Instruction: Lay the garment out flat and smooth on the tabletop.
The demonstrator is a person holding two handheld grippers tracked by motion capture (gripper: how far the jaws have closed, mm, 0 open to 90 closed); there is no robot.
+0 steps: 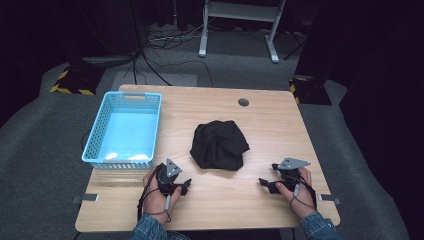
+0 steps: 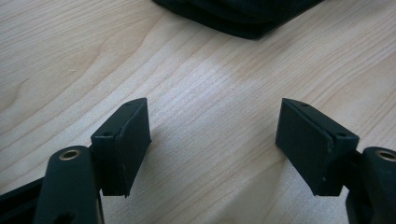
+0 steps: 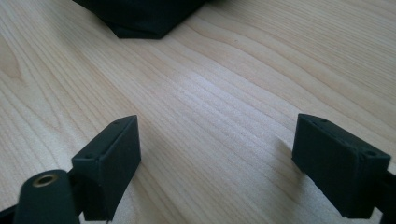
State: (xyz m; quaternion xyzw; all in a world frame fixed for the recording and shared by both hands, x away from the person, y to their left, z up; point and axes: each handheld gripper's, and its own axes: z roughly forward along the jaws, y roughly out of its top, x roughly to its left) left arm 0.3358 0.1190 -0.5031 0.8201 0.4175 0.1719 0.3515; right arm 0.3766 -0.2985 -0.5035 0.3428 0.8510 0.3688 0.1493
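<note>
Black cloth [image 1: 219, 145] lay bunched in a heap at the middle of the wooden table [image 1: 270, 125], well right of the blue basket [image 1: 125, 127]. Near the table's front edge, the left hand-held gripper [image 1: 186, 184] and the right hand-held gripper [image 1: 263, 183] rested on either side of the heap, both pointing inward, jaws spread wide with bare wood between them.

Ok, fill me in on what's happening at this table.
A person sits at the wooden table with a gripper in each hand. The left gripper and the right gripper rest near the front edge, both open and holding nothing. Between and beyond them lies a crumpled black cloth, untouched. A blue basket stands at the left.
</note>
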